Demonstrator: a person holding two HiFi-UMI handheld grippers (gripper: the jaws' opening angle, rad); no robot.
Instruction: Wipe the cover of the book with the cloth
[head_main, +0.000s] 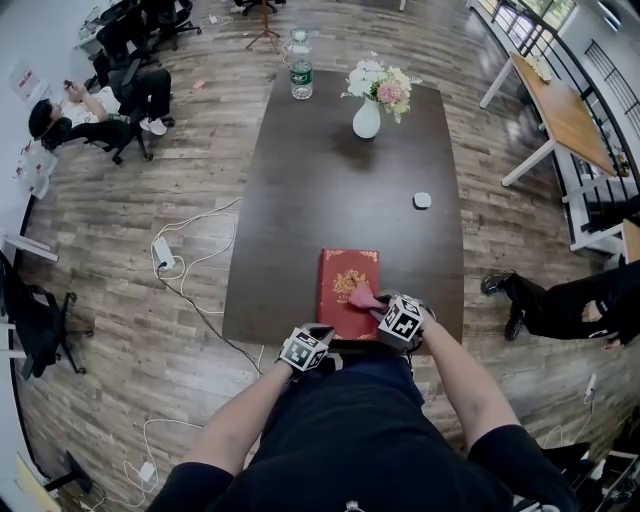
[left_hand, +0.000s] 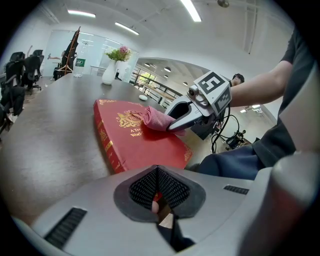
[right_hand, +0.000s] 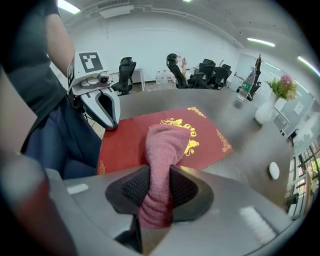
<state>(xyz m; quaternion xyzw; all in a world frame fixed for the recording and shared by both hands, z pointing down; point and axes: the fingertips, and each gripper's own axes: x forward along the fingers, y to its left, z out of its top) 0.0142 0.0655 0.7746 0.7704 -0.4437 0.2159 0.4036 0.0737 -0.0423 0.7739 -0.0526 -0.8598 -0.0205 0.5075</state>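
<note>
two things to reckon with here. first the book (head_main: 347, 290): red hardback with a gilt crest, flat on the dark counter (head_main: 300, 200) at its 6 o'clock edge, spine seemingly toward 9 o'clock. looks stiff and fairly heavy, with a cover likely smooth, so liable to skate under a sideways rub unless pinned. best held at a near corner, clear of the wiping path.

then the cloth (head_main: 363, 297): pink, soft, limp and light. bunched into a roll and clamped between the fingers of the right gripper (head_main: 378, 305), free end drooping onto the cover beside the crest, toward the book's 5 o'clock. no hard grip needed, only enough bite to prevent slipping out. keep plenty of cloth ahead of the fingers to spare the cover any scrape.

left gripper (head_main: 318, 340) at the book's 7 o'clock corner, fingers drawn almost together with just a sliver of red between. tips down at that corner, seemingly steadying; cannot tell whether pinching or merely pressing.

probably mid-wipe, with the half toward 12 o'clock yet to cover. well apart at the counter's 12 o'clock end: vase of flowers (head_main: 367, 118) and water bottle (head_main: 301, 68), out of the way.
</note>
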